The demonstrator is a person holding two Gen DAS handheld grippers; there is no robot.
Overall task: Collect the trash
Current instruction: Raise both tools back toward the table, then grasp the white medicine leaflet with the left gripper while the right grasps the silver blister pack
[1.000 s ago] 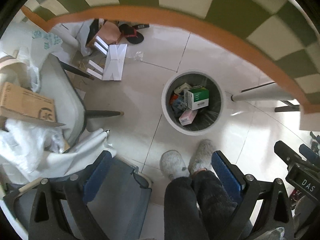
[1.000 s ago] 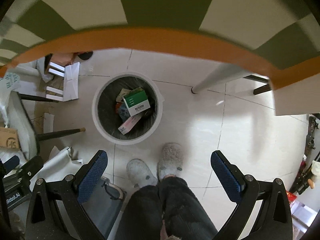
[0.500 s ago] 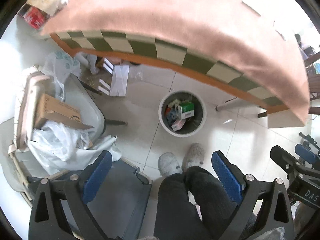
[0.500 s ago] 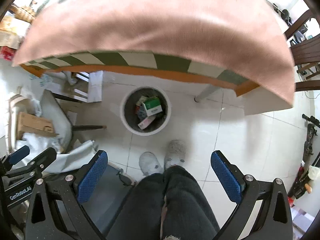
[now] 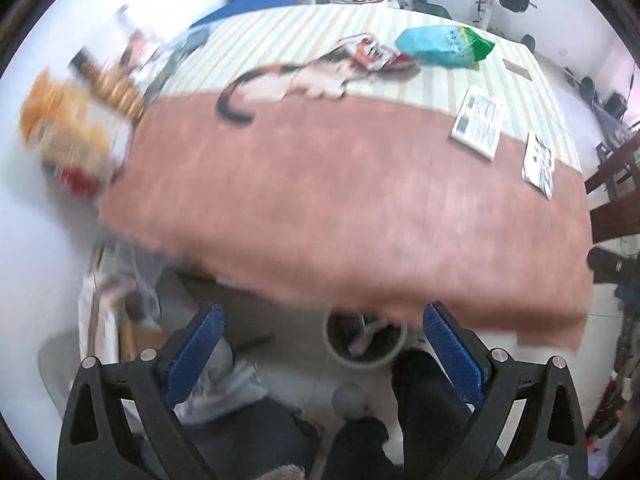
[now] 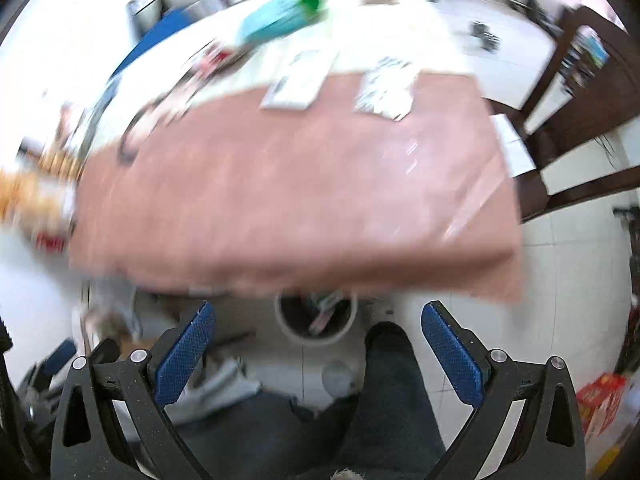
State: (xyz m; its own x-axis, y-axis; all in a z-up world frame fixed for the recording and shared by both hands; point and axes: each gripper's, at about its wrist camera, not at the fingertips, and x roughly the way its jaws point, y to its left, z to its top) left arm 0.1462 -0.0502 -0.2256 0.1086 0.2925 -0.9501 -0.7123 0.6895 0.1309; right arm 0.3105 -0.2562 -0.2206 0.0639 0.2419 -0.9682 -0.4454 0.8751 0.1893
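Both tongs (image 5: 324,354) (image 6: 316,350) gape above the bin (image 5: 364,340).

Left claw (image 5: 322,344) spread wide, empty; trash bin (image 5: 362,360) below table (image 5: 340,200) edge.

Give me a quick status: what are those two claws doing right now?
Left gripper open, empty. Right gripper open, empty. Round white trash bin on floor, holding boxes. White printed cartons lie on pink-clothed table; nothing blocking.
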